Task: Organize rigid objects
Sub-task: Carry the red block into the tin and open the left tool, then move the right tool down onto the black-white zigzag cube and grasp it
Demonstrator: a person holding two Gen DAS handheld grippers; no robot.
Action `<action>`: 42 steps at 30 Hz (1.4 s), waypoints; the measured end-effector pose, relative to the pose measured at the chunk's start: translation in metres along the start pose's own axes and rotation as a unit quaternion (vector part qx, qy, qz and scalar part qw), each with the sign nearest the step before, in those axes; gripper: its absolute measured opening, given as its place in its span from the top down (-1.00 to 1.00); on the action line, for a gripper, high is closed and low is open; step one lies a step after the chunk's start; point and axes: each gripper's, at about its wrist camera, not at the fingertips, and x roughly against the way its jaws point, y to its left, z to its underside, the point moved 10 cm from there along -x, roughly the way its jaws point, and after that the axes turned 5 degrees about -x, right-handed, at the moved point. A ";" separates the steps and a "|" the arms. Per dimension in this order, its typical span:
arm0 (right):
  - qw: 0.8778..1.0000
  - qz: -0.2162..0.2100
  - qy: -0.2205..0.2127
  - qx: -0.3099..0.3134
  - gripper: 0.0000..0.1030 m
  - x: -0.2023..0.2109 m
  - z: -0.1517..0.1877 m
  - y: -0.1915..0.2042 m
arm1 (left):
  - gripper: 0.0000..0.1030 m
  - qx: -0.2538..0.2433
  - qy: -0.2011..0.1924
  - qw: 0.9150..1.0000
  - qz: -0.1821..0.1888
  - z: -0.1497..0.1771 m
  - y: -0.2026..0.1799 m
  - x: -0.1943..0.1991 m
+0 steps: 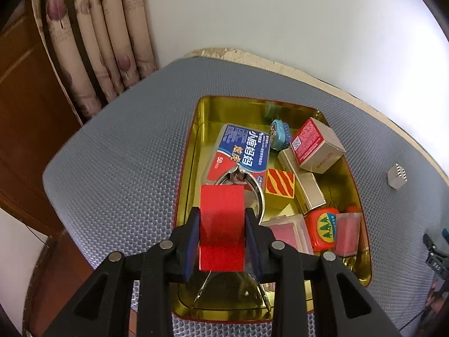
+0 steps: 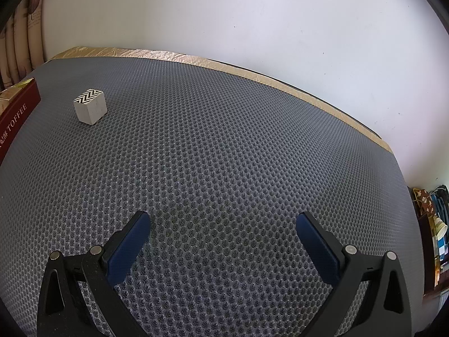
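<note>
left gripper: clamped on a red block, one blue pad pressed to each side, hanging over the near-left part of the tin

right gripper: jaws spread wide with nothing between them, just bare mat underneath

tin: gold inside, dark red outside with "TOFFEE" on the wall (you can read it at the left edge of the right wrist view), sitting on the mat

in the tin: blue and red flat pack toward the far left, a shiny metal ring thing just past the red block, a yellow block with red stripes about in the middle, a red and beige carton tilted on top of another beige box at the far right, an orange case with green trees near right

white cube: black zigzag on its top face, out on the mat, just to the right of the tin and not touching it

mat: grey honeycomb texture, covers the table
</note>
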 end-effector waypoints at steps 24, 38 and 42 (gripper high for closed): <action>1.000 -0.001 0.000 0.001 -1.00 0.000 -0.001 -0.004 | 0.37 0.065 -0.002 0.996 0.064 -0.008 0.020 0.032; 0.965 -0.161 -0.054 0.201 -0.99 0.055 -0.055 0.129 | 0.35 0.037 -0.053 0.998 0.006 0.013 0.031 0.062; 0.951 -0.160 -0.046 0.261 -0.98 0.040 -0.080 0.155 | 0.35 0.029 -0.037 0.999 0.003 0.015 0.029 0.051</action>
